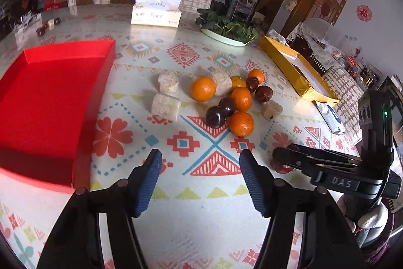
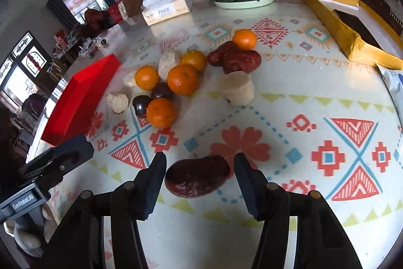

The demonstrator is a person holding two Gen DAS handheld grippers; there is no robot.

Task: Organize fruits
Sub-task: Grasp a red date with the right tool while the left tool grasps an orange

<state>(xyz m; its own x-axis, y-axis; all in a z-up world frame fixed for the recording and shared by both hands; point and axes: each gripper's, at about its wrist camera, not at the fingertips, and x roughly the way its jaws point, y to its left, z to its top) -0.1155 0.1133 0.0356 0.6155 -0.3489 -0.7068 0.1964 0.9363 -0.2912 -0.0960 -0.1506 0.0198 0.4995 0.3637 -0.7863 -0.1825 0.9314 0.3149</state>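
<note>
The right gripper is bracketing a dark red fruit at six o'clock — jaws spread, not yet pinching — so closing comes next.

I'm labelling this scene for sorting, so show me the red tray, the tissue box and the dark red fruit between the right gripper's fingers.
red tray [image 1: 50, 97], left wrist view, on its bare floor.
tissue box [image 1: 156, 14], left wrist view, on its front face.
dark red fruit [image 2: 197, 177], right wrist view, on its middle.

Both wrist views look steeply down, sharing the fruit pile (close).
</note>
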